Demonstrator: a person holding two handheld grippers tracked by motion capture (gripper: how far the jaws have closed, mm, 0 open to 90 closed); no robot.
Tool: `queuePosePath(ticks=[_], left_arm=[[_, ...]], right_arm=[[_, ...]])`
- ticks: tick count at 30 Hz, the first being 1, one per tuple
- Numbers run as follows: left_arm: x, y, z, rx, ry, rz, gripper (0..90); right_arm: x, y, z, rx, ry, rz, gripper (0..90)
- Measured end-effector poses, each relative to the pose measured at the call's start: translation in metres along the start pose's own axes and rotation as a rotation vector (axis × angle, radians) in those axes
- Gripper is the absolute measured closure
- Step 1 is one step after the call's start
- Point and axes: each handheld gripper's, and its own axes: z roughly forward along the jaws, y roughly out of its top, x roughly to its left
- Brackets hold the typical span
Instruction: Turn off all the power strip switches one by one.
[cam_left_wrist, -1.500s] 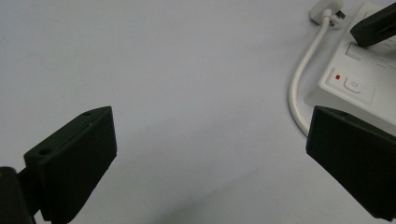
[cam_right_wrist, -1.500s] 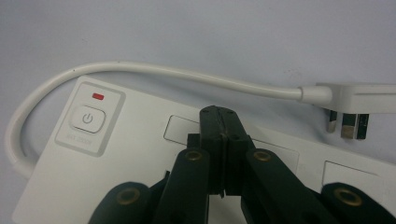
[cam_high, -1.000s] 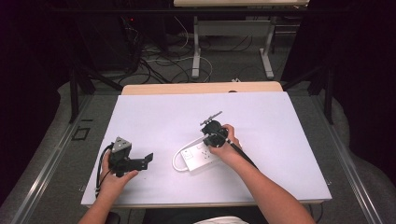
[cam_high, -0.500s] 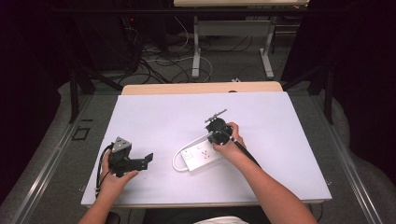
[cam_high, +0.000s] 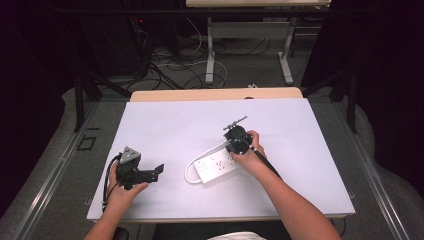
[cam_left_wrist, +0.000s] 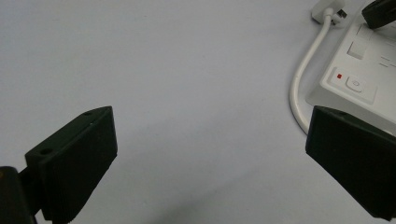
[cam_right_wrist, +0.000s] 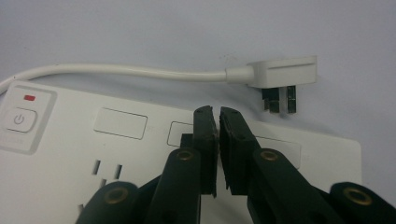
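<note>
Tabletop, white and bare across most of the high view, leaves wide free surface in the upper left and upper right of the frame; its far edge meets a wooden strip, and its near edge runs along the bottom where the forearms enter. The white power strip lies just right of centre, well inside every edge, with its cord looping off its left end. In the right gripper view the cord runs along the top of the strip to a white plug lying flat on the table, prongs pointing down the frame.

The right gripper hangs over the strip's upper right end. In its own view its jaws are pressed nearly together with only a thin slit between them and nothing in it, tips over the strip's face beside a covered socket.

The left gripper sits at lower left, well apart from the strip, jaws spread wide over bare table, holding nothing.
</note>
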Motion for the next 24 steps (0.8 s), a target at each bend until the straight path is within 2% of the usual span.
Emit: queuePosePath(ticks=[1, 7, 13, 14, 18, 19, 24], left_arm=[[-0.0001, -0.0001, -0.0001, 0.000, 0.000, -0.001, 2.1], [-0.0006, -0.0001, 0.0003, 0.003, -0.001, -0.005, 2.1], [-0.0008, -0.0001, 0.0004, 0.005, -0.001, -0.005, 2.1], [-0.0010, -0.0002, 0.0005, 0.003, -0.002, -0.008, 2.1], [-0.0009, -0.0001, 0.0005, 0.004, -0.002, -0.007, 2.1], [-0.0008, -0.0001, 0.0005, 0.005, -0.002, -0.005, 2.1], [-0.0011, -0.0002, 0.0006, 0.003, -0.002, -0.007, 2.1]], right_arm=[[0.0016, 0.0003, 0.0004, 0.002, -0.005, 0.014, 86.0], [0.0017, 0.0003, 0.0000, 0.008, -0.006, 0.012, 85.9], [0.0016, -0.0007, 0.0018, -0.023, -0.003, 0.001, 86.0], [0.0020, -0.0001, 0.0004, -0.003, -0.019, 0.001, 85.9], [0.0019, -0.0001, 0.0005, -0.003, -0.016, 0.001, 86.0], [0.0017, -0.0006, 0.0020, -0.022, -0.005, 0.003, 86.0], [0.0016, -0.0005, 0.0014, -0.013, -0.005, 0.003, 86.0]])
